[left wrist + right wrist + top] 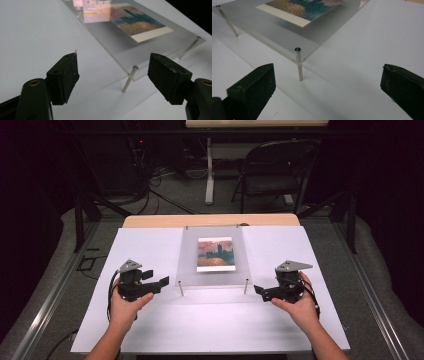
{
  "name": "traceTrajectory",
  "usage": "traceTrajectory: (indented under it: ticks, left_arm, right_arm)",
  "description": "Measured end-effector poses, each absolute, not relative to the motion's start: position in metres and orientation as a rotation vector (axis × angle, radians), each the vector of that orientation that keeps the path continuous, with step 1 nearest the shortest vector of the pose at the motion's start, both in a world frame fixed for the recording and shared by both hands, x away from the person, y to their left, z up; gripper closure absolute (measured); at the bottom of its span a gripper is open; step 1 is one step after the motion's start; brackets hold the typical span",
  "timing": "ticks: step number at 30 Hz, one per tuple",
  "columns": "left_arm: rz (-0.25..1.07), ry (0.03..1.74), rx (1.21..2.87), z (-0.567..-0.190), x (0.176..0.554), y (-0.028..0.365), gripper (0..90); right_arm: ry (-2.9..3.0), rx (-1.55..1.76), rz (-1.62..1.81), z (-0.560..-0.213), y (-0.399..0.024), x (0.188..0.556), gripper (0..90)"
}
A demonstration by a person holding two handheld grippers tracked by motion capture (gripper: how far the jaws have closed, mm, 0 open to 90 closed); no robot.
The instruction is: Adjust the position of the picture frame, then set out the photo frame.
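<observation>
Acrylic frame [213, 257] (chair [272, 172] behind), corner pin [299, 63] close

Black fingers [65, 77], brass screws, grey top plates, black cables

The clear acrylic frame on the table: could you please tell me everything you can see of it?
The clear acrylic frame is a flat, see-through panel holding a painted landscape print with a pale border. Thin metal pins at its corners lift the near edge off the white table sheet, so it stands tilted towards the person. Both tongs, left and right, sit open beside its near corners, apart from it.
</observation>
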State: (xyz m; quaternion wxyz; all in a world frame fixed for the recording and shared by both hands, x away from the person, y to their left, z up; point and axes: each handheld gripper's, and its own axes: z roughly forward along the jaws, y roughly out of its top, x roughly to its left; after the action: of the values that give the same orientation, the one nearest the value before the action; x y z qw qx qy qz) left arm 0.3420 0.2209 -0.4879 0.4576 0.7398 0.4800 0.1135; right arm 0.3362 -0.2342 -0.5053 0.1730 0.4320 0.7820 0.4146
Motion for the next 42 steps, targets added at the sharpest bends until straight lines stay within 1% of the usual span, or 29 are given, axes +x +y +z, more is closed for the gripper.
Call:
traceTrajectory:
  ticks: [6, 7, 12, 17, 18, 20, 25, 30, 33, 37, 42]
  left_arm:
    - [0.267, 1.165, 1.851, -0.481, 0.361, 0.215, 25.5]
    - [0.263, 1.173, 1.862, -0.481, 0.373, 0.210, 25.5]
    - [0.257, 1.200, 1.857, -0.480, 0.387, 0.205, 26.4]
    - [0.235, 1.237, 1.839, -0.479, 0.414, 0.200, 27.3]
    - [0.235, 1.237, 1.839, -0.479, 0.414, 0.200, 27.3]
    - [0.244, 1.254, 1.845, -0.477, 0.426, 0.197, 27.3]
    - [0.262, 1.251, 1.851, -0.475, 0.438, 0.190, 28.0]
    - [0.295, 1.260, 1.867, -0.474, 0.457, 0.181, 30.8]
    - [0.299, 1.264, 1.868, -0.474, 0.460, 0.179, 32.2]
    - [0.299, 1.266, 1.869, -0.475, 0.469, 0.176, 33.7]
    - [0.267, 1.307, 1.853, -0.480, 0.479, 0.174, 34.5]
  right_arm:
    - [2.198, 1.232, 1.184, -0.493, -0.235, 0.359, 0.0]
    - [2.191, 1.252, 1.177, -0.493, -0.235, 0.369, 0.0]
    - [2.187, 1.279, 1.140, -0.494, -0.236, 0.386, 4.4]
    - [2.176, 1.305, 1.134, -0.493, -0.234, 0.406, 13.5]
    - [2.176, 1.305, 1.134, -0.493, -0.234, 0.406, 13.5]
    - [2.154, 1.322, 1.157, -0.490, -0.234, 0.418, 14.7]
    - [2.148, 1.328, 1.162, -0.486, -0.229, 0.431, 17.9]
    - [2.150, 1.317, 1.153, -0.482, -0.219, 0.449, 19.7]
    - [2.154, 1.303, 1.148, -0.482, -0.215, 0.455, 21.5]
    - [2.161, 1.317, 1.129, -0.484, -0.209, 0.464, 24.5]
    - [2.168, 1.359, 1.123, -0.487, -0.206, 0.475, 25.4]
